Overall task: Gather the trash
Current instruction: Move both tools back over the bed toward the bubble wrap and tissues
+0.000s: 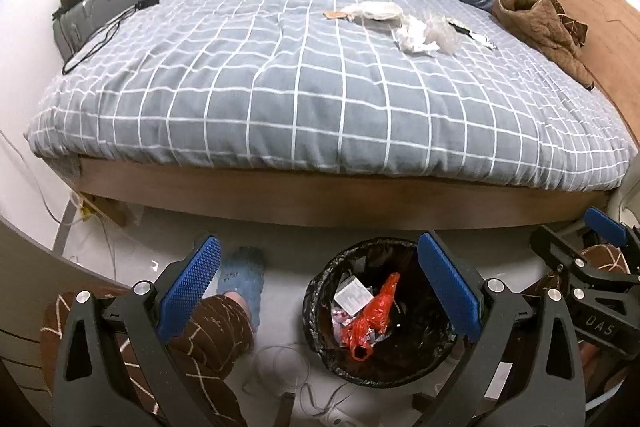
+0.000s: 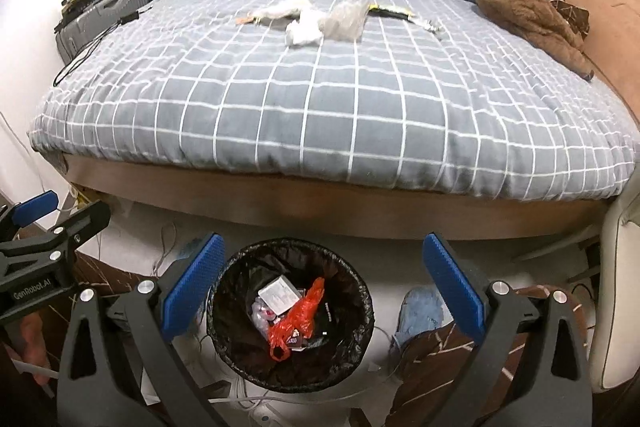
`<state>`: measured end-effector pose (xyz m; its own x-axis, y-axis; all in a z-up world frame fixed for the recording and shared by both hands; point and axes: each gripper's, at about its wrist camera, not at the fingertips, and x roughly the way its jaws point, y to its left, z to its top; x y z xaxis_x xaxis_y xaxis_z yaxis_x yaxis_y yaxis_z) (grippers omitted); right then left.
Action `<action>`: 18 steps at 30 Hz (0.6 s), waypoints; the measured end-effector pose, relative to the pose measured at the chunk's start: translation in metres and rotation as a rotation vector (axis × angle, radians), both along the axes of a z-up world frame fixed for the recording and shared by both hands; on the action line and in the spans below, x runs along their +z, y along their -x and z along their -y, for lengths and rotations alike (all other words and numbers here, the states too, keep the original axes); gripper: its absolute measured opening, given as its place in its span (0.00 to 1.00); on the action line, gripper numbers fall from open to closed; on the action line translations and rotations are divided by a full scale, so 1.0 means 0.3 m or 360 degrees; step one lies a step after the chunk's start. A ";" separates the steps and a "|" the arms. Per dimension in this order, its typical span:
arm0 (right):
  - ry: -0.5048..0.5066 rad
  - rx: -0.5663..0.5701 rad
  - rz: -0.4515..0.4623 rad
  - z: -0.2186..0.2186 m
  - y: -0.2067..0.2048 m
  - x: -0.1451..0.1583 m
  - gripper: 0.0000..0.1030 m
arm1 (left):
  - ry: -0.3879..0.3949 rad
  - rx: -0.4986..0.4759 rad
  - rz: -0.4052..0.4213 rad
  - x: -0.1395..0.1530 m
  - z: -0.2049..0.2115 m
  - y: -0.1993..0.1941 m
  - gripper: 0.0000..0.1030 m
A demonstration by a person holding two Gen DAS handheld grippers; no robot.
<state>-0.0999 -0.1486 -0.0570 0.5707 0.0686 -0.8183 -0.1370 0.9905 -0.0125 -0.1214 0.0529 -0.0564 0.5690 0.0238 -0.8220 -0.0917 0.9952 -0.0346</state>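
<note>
Right wrist view: right gripper (image 2: 320, 287) hangs over the bin (image 2: 224, 291) on the floor by the bed's foot edge, jaws wide apart, empty; left gripper (image 1: 316, 291) likewise. Tissue (image 2: 303, 31) & plastic wrap (image 2: 346, 21) wait mid-bed toward the headboard; brown jacket (image 2: 528, 15) at right edge, clear of them.

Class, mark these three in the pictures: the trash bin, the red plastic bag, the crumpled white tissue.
trash bin (image 2: 362, 301): right wrist view, black liner at the right rim.
red plastic bag (image 2: 298, 321): right wrist view, middle of the bag.
crumpled white tissue (image 1: 414, 35): left wrist view, centre of the wad.
</note>
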 end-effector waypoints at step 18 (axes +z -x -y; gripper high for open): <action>0.0009 -0.0071 0.0166 0.107 -0.163 0.182 0.93 | -0.0046 -0.0060 0.0114 0.171 0.043 -0.186 0.94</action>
